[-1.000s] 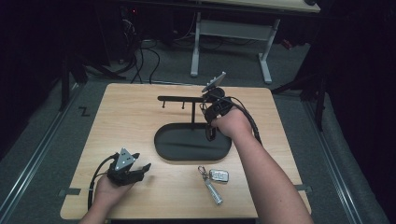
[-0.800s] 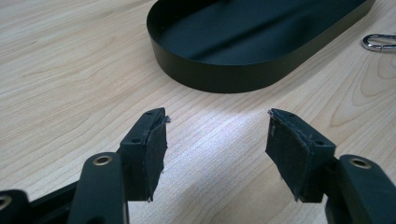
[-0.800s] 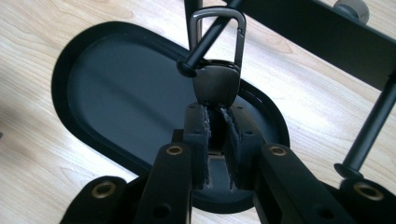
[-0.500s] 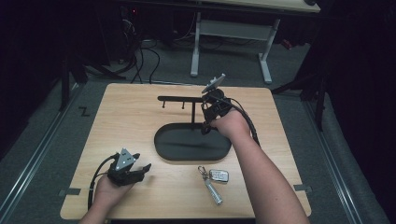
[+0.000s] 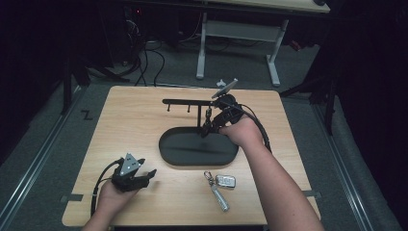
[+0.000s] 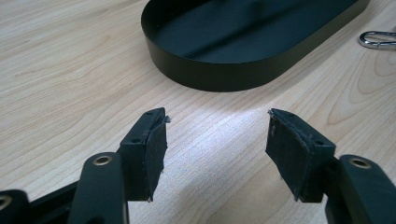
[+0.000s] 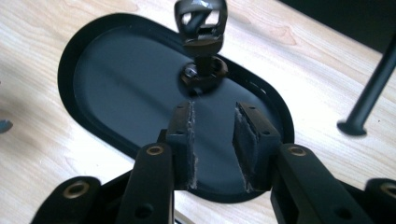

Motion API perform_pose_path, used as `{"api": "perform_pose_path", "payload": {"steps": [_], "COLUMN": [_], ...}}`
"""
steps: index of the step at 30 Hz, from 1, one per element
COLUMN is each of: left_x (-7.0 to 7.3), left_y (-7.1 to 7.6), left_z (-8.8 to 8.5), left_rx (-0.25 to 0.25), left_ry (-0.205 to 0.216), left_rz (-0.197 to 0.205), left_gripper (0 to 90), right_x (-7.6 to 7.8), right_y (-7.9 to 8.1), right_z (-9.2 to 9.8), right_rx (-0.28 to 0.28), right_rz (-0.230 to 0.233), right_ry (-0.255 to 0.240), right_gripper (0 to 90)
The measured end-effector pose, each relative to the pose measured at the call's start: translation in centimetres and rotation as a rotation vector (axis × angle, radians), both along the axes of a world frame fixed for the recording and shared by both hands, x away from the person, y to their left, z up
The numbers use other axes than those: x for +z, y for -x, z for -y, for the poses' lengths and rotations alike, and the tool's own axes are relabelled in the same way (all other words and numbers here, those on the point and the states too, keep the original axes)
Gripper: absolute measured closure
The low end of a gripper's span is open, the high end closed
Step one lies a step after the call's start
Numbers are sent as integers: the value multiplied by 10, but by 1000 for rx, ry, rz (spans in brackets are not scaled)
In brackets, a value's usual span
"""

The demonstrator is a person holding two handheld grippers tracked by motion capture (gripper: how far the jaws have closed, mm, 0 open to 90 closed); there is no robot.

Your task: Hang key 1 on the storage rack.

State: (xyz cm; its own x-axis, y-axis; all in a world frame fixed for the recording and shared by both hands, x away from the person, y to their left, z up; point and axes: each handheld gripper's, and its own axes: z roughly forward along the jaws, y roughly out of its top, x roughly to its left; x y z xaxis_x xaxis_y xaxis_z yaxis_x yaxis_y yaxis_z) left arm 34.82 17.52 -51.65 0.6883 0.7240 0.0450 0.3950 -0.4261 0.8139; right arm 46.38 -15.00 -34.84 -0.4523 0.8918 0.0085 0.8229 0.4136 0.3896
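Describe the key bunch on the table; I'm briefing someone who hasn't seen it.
On the wooden table, find the black oval tray in the middle. Just off its near edge, toward the person, lies the key bunch. It is the only loose silvery thing there: a small fob, a clip and a slim metal stick.

Lighting and picture quality. In the high view the tabletop (image 5: 144, 125) is lit evenly from above, while the surrounding floor (image 5: 57, 110) and room are left in deep shade; the picture is soft and slightly grainy. In the left gripper view a bright glare patch is seen on the wood just in front of the black tray (image 6: 233, 51), and the near foreground is rendered slightly soft. In the right gripper view the hanging key (image 7: 201, 23) at the top edge is blurred, a dull sheen is seen on the tray floor, and lines are bent toward the edges.
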Motion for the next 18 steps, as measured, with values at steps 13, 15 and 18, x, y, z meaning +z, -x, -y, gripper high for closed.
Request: {"api": "perform_pose_path", "payload": {"steps": [13, 15, 18], "left_x": [0, 0, 0], "left_y": [0, 0, 0], "left_z": [0, 0, 1], "left_rx": [-3, -3, 0], "left_ry": [-6, -5, -4], "left_rz": [-9, -9, -9], "left_gripper": [385, 384, 384], "right_x": [-17, -26, -32], "right_y": [33, 43, 50], "right_z": [20, 24, 26], "right_rx": [6, 17, 19], "right_rz": [-13, -15, -12], "right_ry": [-21, -31, -35], "right_gripper": [589, 580, 572]}}
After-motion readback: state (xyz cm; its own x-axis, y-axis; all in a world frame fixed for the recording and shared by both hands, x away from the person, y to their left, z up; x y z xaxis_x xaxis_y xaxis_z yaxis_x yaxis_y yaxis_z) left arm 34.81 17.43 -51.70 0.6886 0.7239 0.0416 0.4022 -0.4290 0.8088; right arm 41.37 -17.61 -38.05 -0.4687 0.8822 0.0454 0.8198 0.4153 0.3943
